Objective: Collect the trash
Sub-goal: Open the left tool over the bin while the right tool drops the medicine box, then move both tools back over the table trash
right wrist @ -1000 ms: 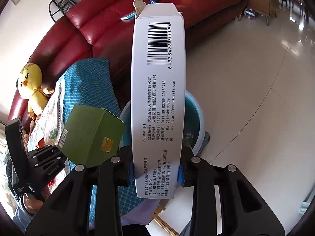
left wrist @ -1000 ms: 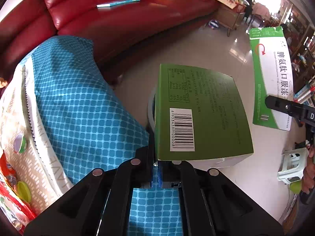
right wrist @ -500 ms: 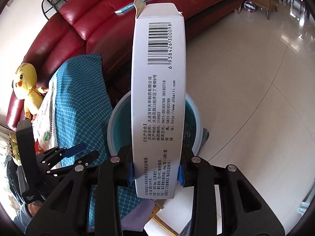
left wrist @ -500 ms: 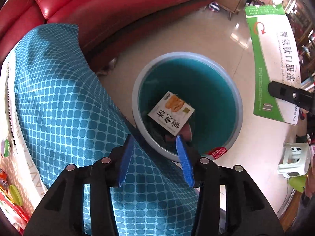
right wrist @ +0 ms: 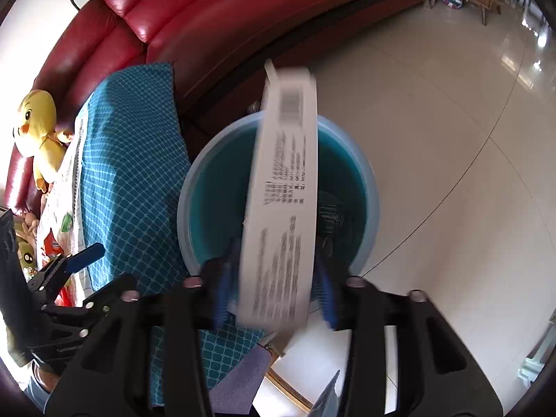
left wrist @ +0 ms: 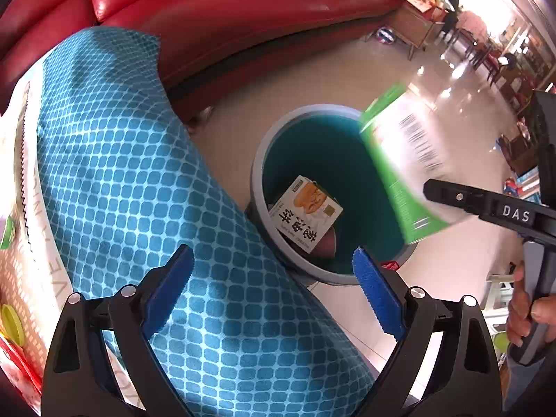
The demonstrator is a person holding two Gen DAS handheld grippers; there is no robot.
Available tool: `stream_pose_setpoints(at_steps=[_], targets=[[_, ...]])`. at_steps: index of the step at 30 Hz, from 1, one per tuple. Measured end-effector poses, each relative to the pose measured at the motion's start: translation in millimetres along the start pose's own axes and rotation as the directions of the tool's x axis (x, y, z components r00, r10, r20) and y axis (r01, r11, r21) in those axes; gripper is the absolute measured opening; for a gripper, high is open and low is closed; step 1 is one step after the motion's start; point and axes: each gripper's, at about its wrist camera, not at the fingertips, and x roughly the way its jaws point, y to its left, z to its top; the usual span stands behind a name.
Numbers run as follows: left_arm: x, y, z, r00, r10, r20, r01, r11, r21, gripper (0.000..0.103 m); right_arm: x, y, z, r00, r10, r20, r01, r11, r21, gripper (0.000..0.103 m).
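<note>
White-and-green long cardboard box [right wrist: 281, 208] slips lengthwise from the just-opened right gripper [right wrist: 274, 299] toward the round teal bin [right wrist: 370, 187] at twelve o'clock; the left gripper [left wrist: 274, 292] is open and empty.

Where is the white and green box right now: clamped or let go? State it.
Let go. The right hand-held gripper has just opened; its pads stand clear of the blurred white and green box dropping over the bin.

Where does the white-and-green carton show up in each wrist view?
Left wrist: white-and-green carton, blurred, right of centre, over the bin's right rim.
Right wrist: carton, centre, between the right tongs, their pads apart from it.
Shared landmark: teal bin.
</note>
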Motion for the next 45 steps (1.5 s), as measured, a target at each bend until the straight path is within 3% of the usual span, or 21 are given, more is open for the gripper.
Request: stream_pose_setpoints(at_steps=[2, 12, 17, 30, 45], targets=[[-0.1, 5.4, -2.0, 1.000, -0.002, -0.003, 0.002, 1.000, -0.015, 0.094, 6.5, 2.8, -2.0, 1.000, -0.009, -0.016, 0.009, 1.000, -0.005, 0.049], [-3.8, 20.9, -13.1, 1.000, -0.019, -0.012, 0.018, 0.998, -0.067, 0.094, 12.2, 6.8, -8.6, 0.999, -0.022, -0.043, 0.023, 1.000, 0.009, 0.074], [-8.5, 24.6, -18.8, 0.999, -0.036, -0.004, 0.036, 0.996, -0.078, 0.095, 8.2, 8.3, -9.8, 0.998, -0.024, -0.058, 0.025, 0.999, 0.023, 0.079], [-53.1, 45.2, -64.9, 0.999, -0.019, 0.041, 0.024, 0.993, -0.112, 0.099, -6.3, 40.5, -29.4, 0.995, -0.068, -0.077, 0.065, 0.997, -0.044, 0.085], [-118.6, 114.0, -140.6, 0.992, 0.040, 0.117, -0.015, 0.978, -0.208, 0.099, -15.7, 137.4, -80.3, 0.995, -0.044, -0.086, 0.027, 0.981, -0.191, 0.085]])
